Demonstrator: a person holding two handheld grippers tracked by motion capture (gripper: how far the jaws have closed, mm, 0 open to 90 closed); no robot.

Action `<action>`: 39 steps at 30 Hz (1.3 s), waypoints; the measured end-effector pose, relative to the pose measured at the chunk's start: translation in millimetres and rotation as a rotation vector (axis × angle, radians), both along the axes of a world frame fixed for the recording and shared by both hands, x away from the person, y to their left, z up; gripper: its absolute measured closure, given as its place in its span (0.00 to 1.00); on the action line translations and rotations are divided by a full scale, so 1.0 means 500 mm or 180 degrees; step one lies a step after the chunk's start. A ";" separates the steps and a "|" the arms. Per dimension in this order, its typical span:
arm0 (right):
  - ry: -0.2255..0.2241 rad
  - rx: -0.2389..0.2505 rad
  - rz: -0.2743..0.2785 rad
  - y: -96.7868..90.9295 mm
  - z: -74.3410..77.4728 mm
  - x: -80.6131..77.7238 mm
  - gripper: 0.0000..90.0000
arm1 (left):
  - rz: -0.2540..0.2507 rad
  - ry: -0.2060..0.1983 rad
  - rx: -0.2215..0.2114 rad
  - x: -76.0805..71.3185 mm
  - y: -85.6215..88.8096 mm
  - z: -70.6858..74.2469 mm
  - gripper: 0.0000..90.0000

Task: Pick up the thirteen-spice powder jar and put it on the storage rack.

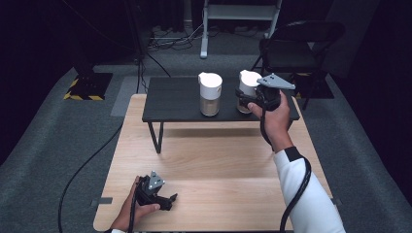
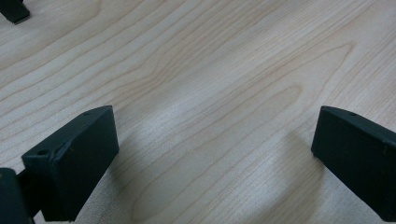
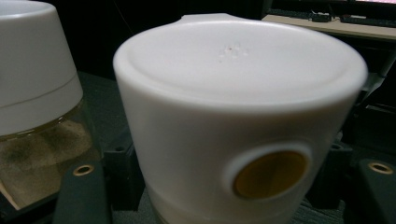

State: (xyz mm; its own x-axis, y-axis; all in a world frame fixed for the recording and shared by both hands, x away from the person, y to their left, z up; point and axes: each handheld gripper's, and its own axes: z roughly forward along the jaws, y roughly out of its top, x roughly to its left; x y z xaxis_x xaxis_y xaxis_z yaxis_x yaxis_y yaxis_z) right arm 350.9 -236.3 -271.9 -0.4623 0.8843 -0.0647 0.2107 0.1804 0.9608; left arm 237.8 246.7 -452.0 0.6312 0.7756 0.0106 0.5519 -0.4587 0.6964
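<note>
Right gripper view, white-lidded jar [image 3: 233, 116], round amber button, jaws clamping it

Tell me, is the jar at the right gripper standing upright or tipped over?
Upright. The jar stands on the black shelf with its white lid on top, beside the second jar, between the right gripper's jaws.

No readable text, label, brand or number appeared on anything; yellow-and-black hazard stripes [image 1: 83, 90] marked a floor base.
</note>
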 end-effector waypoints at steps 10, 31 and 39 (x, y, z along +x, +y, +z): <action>0.0097 -0.0080 0.0008 -0.006 0.014 0.004 0.25 | 0.0001 0.0000 0.0000 0.000 0.000 0.000 0.01; 0.0095 -0.0527 0.0199 -0.048 0.065 -0.046 0.02 | 0.0000 0.0002 0.0001 0.000 0.000 0.000 0.01; -0.0049 -0.0672 0.0314 -0.073 0.068 -0.089 0.02 | 0.0000 0.0001 0.0002 0.000 0.000 0.000 0.01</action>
